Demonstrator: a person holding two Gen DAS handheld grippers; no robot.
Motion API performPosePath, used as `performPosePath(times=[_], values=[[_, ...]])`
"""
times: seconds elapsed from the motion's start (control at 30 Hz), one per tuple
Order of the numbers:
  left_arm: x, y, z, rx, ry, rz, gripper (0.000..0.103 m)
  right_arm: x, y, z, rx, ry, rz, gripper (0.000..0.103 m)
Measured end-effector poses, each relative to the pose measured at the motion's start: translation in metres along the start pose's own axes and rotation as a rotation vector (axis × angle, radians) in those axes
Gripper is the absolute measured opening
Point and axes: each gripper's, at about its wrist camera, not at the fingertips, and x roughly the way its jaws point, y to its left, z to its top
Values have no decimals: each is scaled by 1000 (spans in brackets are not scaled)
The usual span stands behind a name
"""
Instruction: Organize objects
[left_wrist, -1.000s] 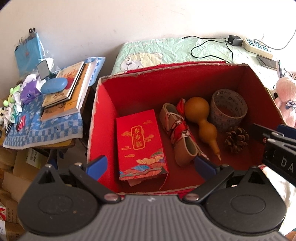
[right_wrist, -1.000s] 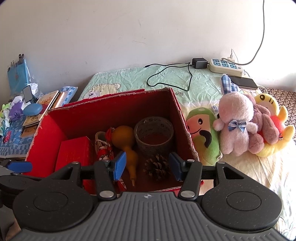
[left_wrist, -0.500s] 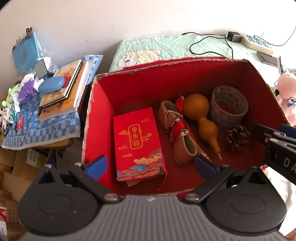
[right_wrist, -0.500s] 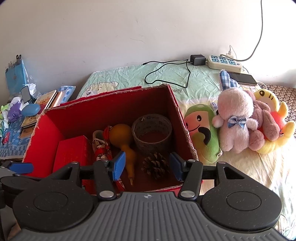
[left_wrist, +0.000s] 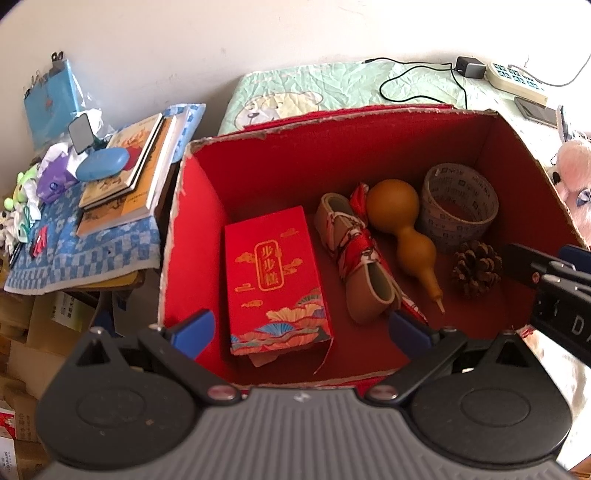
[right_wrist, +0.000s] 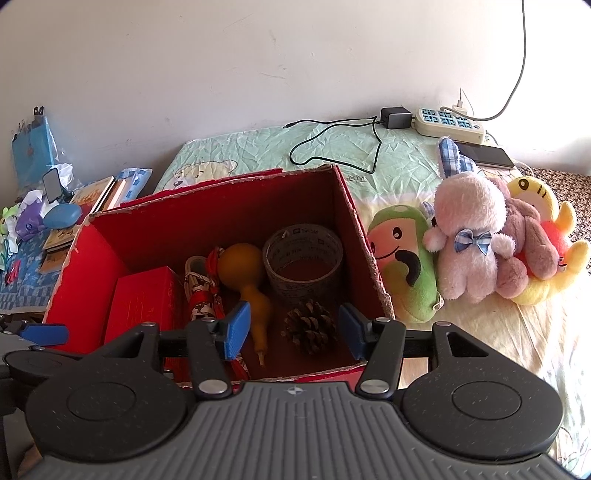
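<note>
An open red cardboard box (left_wrist: 280, 162) (right_wrist: 110, 258) stands on the bed. Inside lie a red printed packet (left_wrist: 275, 280) (right_wrist: 144, 306), a small tan shoe with red ribbon (left_wrist: 354, 258) (right_wrist: 201, 288), a brown gourd (left_wrist: 402, 221) (right_wrist: 245, 277), a tape roll (left_wrist: 460, 206) (right_wrist: 304, 262) and a pine cone (left_wrist: 476, 267) (right_wrist: 310, 326). My left gripper (left_wrist: 301, 332) is open and empty above the box's near edge. My right gripper (right_wrist: 293, 328) is open and empty above the pine cone; it also shows at the right edge of the left wrist view (left_wrist: 554, 280).
Plush toys lie right of the box: a green one (right_wrist: 402, 266), a pink one (right_wrist: 465, 236) and a yellow one (right_wrist: 543, 240). A power strip (right_wrist: 448, 123), cable and phone (right_wrist: 484, 155) lie behind. A side table (left_wrist: 85, 236) with books (left_wrist: 125, 166) stands left.
Both grippers have shifted slightly, so the box sits a little lower and nearer in both views. Both stay open and empty. Nothing in the box has moved.
</note>
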Motion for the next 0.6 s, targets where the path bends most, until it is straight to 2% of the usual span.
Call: performPosePath(times=[0.4,0.6], values=[[-6,-3,-2,6,-13,13,101,-7,-5,-3,8,-10,5,57],[-20,-6,-3,28,-81,41,100,-13,-6,-4,12,-24,17,57]])
